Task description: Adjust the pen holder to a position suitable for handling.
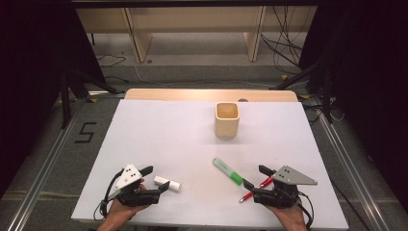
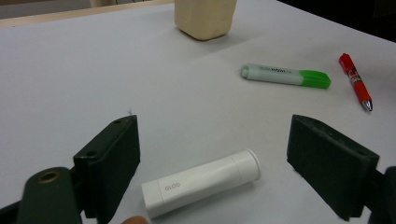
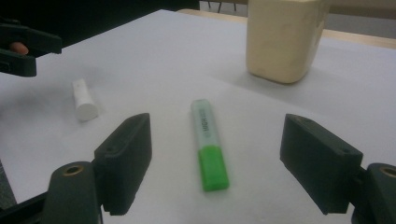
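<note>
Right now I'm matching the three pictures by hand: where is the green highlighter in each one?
High view: highlighter lies right of centre, slanted, near the right tool.
Left gripper view: highlighter lies upper right, beside the red pen.
Right gripper view: highlighter lies centre, between the jaws, green cap nearest.
Shared landmark: the beige cup behind it.

One cup, one highlighter, one pen, one glue stick

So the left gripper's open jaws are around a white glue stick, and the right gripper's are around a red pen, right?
Not quite. The right gripper frames the green highlighter, as the right gripper view shows; the red pen lies beside it. The left gripper does frame the white glue stick.
</note>
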### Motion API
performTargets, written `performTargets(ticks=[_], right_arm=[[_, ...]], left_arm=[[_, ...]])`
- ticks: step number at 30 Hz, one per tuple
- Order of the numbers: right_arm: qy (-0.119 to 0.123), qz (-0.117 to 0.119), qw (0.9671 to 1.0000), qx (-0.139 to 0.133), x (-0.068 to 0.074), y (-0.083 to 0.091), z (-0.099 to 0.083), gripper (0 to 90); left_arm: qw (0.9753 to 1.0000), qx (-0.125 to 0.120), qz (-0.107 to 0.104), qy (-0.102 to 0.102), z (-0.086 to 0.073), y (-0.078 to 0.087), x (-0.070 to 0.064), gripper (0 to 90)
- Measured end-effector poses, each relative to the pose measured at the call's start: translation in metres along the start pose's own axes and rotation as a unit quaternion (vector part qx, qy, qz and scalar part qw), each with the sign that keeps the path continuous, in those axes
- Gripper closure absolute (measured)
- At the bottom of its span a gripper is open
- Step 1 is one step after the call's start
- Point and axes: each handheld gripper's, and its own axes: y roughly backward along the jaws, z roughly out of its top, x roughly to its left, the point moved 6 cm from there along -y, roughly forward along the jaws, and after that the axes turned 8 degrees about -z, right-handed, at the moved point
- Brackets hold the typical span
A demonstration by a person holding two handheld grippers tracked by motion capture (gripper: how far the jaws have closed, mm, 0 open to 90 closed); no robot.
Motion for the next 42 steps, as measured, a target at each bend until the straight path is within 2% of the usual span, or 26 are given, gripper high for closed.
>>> performTargets(ticks=[3, 8, 12, 15, 17, 27, 35, 36, 37, 38, 39, 40, 42], right_arm=[[-0.002, -0.002, 1.0000, 0.002, -0.004, -0.001, 0.003, 25.9], [-0.018, -0.013, 0.9997, 0.006, -0.018, -0.005, 0.013, 26.3], [-0.040, -0.029, 0.9986, 0.021, -0.031, -0.013, 0.020, 27.6], [-0.053, -0.035, 0.9978, 0.020, -0.039, -0.019, 0.025, 29.5], [-0.052, -0.046, 0.9972, 0.027, -0.046, -0.028, 0.028, 30.5], [-0.056, -0.067, 0.9954, 0.041, -0.059, -0.050, 0.035, 36.9], [-0.061, -0.088, 0.9932, 0.045, -0.072, -0.068, 0.040, 52.4], [-0.061, -0.092, 0.9928, 0.047, -0.075, -0.072, 0.041, 55.5], [-0.063, -0.097, 0.9919, 0.051, -0.080, -0.079, 0.044, 64.4], [-0.063, -0.097, 0.9919, 0.051, -0.080, -0.079, 0.044, 64.4], [-0.066, -0.097, 0.9917, 0.051, -0.082, -0.083, 0.045, 68.3], [-0.080, -0.093, 0.9910, 0.054, -0.085, -0.091, 0.049, 76.0], [-0.083, -0.094, 0.9905, 0.056, -0.086, -0.094, 0.050, 78.4]], left_arm=[[1.0000, 0.000, 0.001, 0.001, 0.000, 0.000, 0.000, 16.8], [1.0000, -0.001, 0.001, 0.003, 0.000, 0.000, 0.001, 16.7], [1.0000, -0.002, 0.003, 0.002, 0.001, 0.000, 0.001, 16.7], [1.0000, -0.003, 0.005, 0.003, 0.002, 0.001, 0.002, 16.8], [1.0000, -0.004, 0.005, 0.004, 0.001, 0.001, 0.002, 16.7], [1.0000, -0.003, 0.007, 0.005, 0.001, 0.001, 0.003, 16.8], [0.9999, -0.004, 0.008, 0.006, 0.001, 0.001, 0.003, 16.7], [0.9999, -0.005, 0.008, 0.007, 0.001, 0.001, 0.003, 16.7], [0.9999, -0.006, 0.009, 0.006, 0.002, 0.002, 0.003, 16.7], [0.9999, -0.007, 0.010, 0.006, 0.002, 0.002, 0.004, 16.7], [0.9999, -0.007, 0.010, 0.006, 0.002, 0.002, 0.004, 16.7], [0.9999, -0.007, 0.010, 0.007, 0.002, 0.002, 0.004, 16.7], [0.9999, -0.007, 0.010, 0.007, 0.002, 0.002, 0.004, 16.8]])
